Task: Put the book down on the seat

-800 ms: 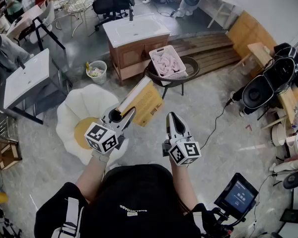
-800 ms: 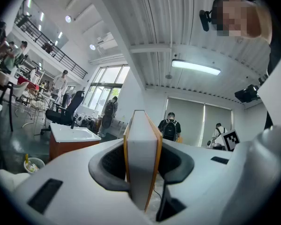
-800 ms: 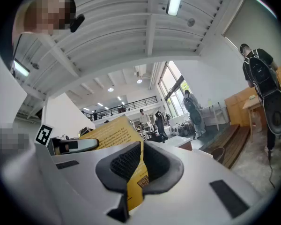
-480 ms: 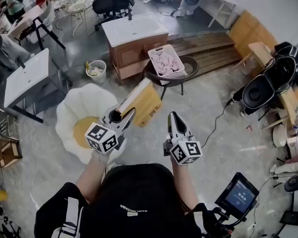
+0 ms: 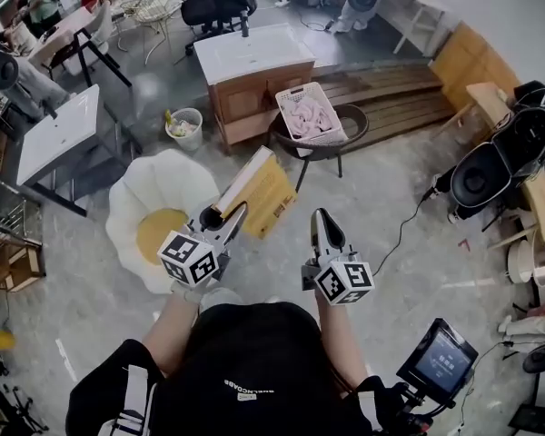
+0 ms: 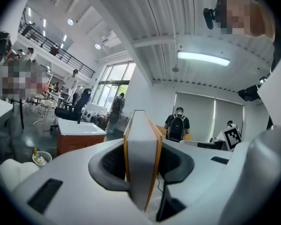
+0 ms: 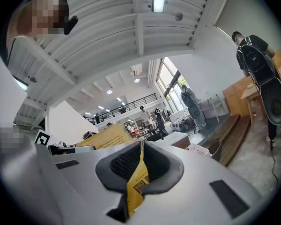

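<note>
A thick book with an orange-yellow cover stands tilted, spine edge up, and my left gripper is shut on its lower end. In the left gripper view the book sits upright between the two dark pads. It hangs in the air just right of the seat, a white petal-shaped chair with a round yellow cushion. My right gripper is shut and apart from the book, a little to its right. In the right gripper view the book shows at left, and a yellow sliver fills the slit between the jaws.
Behind the book stand a wooden vanity with a white top and a white basket of pink cloth on a dark round chair. A waste bin and a white table lie left. Speakers and a floor cable are right.
The head view has shifted slightly. Both grippers and the book keep the same pose; the left gripper still holds the book.
</note>
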A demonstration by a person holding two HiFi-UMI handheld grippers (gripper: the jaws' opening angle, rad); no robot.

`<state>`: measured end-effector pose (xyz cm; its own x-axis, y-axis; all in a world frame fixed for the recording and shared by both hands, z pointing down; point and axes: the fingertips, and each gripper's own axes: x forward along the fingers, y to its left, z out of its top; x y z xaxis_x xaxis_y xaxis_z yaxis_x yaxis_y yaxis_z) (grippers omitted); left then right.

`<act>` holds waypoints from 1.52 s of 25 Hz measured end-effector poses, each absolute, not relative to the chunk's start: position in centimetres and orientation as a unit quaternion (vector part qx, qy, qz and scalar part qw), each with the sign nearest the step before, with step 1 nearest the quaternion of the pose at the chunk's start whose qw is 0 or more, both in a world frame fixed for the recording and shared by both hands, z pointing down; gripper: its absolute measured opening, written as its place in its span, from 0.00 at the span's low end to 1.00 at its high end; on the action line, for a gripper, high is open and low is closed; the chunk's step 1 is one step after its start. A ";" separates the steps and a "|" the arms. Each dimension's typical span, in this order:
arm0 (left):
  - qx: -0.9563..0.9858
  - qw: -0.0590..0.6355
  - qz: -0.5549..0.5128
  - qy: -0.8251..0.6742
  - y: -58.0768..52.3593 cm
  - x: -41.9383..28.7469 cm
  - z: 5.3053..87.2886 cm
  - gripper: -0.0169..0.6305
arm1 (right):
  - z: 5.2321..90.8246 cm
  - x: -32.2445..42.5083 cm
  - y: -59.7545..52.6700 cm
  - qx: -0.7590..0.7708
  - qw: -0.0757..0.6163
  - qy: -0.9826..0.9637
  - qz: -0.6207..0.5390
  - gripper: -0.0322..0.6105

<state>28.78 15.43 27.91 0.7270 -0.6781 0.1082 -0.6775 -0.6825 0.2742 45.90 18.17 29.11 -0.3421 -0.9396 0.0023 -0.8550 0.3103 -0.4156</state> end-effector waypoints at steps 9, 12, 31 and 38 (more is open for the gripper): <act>0.907 0.152 0.016 -0.392 16.0 28.0 29.2 0.26 | 31.0 45.6 17.3 -0.545 0.110 0.805 -0.205 0.11; 0.903 0.159 0.009 -0.398 15.3 27.2 29.5 0.26 | 31.1 45.1 16.7 -0.543 0.106 0.808 -0.203 0.11; 0.895 0.169 -0.001 -0.413 2.5 22.3 29.5 0.26 | 31.6 40.3 4.0 -0.535 0.087 0.812 -0.217 0.11; 0.887 0.179 -0.010 -0.425 -2.5 18.6 29.9 0.26 | 32.2 36.9 -1.3 -0.527 0.076 0.814 -0.231 0.11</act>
<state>18.63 -2.53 29.92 0.6385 -0.7578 0.1341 -0.7506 -0.5747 0.3262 36.95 -1.27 32.23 -0.4324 -0.8937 0.1200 -0.8232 0.3370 -0.4569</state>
